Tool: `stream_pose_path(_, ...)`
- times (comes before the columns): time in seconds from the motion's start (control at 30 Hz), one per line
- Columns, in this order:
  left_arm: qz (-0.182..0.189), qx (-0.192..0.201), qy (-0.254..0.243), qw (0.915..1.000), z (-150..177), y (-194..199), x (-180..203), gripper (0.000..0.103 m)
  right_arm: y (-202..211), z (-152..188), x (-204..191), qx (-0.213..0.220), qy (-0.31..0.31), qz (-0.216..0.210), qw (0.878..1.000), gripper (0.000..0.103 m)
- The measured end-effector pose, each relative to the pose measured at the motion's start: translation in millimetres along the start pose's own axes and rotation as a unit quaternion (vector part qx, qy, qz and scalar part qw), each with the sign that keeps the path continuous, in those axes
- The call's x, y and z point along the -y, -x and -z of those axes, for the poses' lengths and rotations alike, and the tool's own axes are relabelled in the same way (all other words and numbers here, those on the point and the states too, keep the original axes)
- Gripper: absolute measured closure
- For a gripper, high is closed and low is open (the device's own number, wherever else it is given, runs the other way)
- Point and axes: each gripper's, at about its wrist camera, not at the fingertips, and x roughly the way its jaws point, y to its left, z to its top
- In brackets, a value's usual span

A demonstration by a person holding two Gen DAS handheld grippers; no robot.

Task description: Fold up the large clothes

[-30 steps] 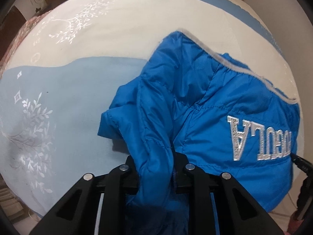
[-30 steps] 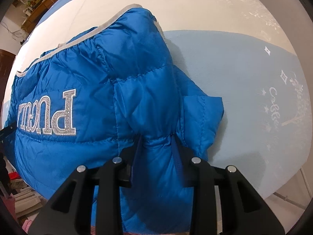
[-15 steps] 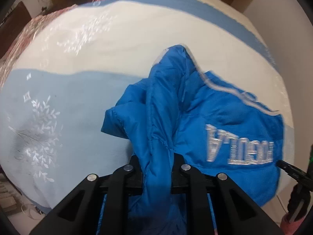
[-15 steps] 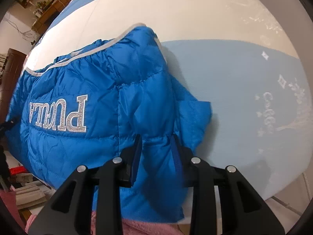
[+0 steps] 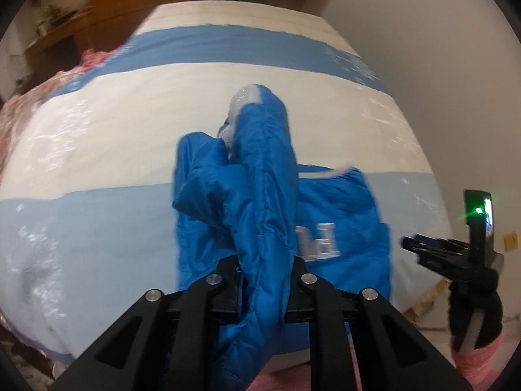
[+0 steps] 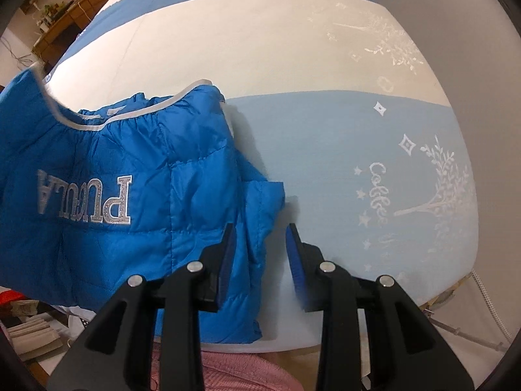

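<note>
2 grippers work on 1 blue puffer jacket (image 6: 136, 202) that lies on a bed (image 6: 293, 65) with a cream and blue cover. The left gripper (image 5: 265, 270) is clamped on a thick ridge of the jacket, which rises toward 12 o'clock in its view, up to a grey trimmed edge (image 5: 242, 97). The right gripper (image 6: 259, 251) has its jaws apart; the jacket's edge lies between them, against the left pad only. Silver letters (image 6: 84, 200) show at 9 o'clock in the right view.

Blue puffer jacket (image 6: 136, 195), silver lettering, crumpled on bed.
</note>
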Motion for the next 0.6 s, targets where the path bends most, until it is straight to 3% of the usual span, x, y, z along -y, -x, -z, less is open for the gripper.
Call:
stream_pose_path(0.13,0.0,-0.019,-0.014,0.9997,-4.7,-28.5,32.7,0.088,1.7,-1.8,-2.2,-0.001,0.004,0.003,1.0,0.072)
stream_pose_path(0.33,-0.029,-0.043,-0.03,0.9982,-1.4,-64.9,67.6,0.088,4.8,1.4,2.2,-0.001,0.008,0.006,1.0,0.071)
stream_pose_path(0.6,-0.041,-0.079,-0.024,0.9957,11.3,-119.2,90.6,0.087,-1.6,1.5,7.4,-0.009,0.006,0.007,1.0,0.07)
